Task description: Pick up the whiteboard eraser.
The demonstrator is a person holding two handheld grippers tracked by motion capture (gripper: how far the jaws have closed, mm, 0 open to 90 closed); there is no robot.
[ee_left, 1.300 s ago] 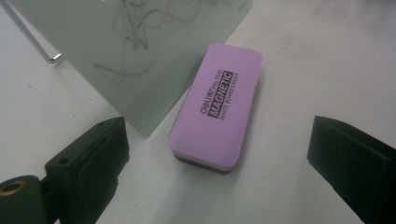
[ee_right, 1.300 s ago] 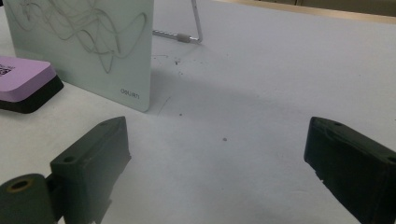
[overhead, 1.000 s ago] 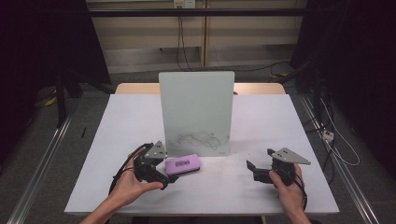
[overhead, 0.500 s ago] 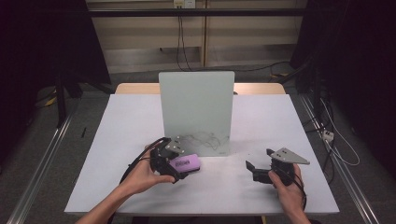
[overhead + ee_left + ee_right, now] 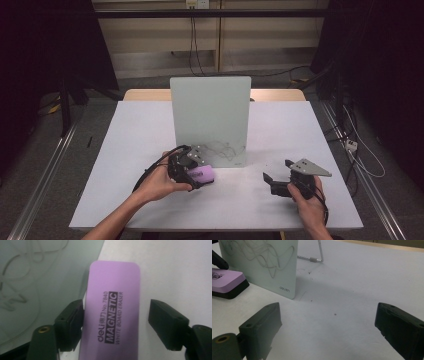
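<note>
Purple eraser point(image 5: 201, 173) flat on the white worktop point(image 5: 125, 150), just in front of the upright glass board point(image 5: 210, 120), near the board's lower left corner, at about 7 o'clock from the board's centre in the high view. Left gripper point(image 5: 192, 172) over the eraser, jaws spread and straddling it. In the left gripper view, same eraser point(image 5: 112, 312) running lengthwise between the jaws, black print "MAGNETIC WHITE BOARD ERASER" on the purple top; left gripper point(image 5: 116, 325) with the 9 o'clock jaw touching or almost touching the eraser's long edge, the 3 o'clock jaw standing off with bare worktop point(image 5: 175, 270) in the gap, so not yet pinching. Pale scribbles on the board point(image 5: 30, 277) at 10 o'clock of that view. Right gripper point(image 5: 275, 181) low on the worktop at 4 o'clock from the board, well apart from the eraser, held by the right hand point(image 5: 307, 200). In the right gripper view, right gripper point(image 5: 328, 320) with jaws spread wide over bare worktop point(image 5: 362, 277), holding nothing; board point(image 5: 262, 262) with its scribbles at 11 o'clock, eraser point(image 5: 227, 281) with its black underside at 9 o'clock, a wire stand leg point(image 5: 317, 255) behind the board at 12 o'clock.
</note>
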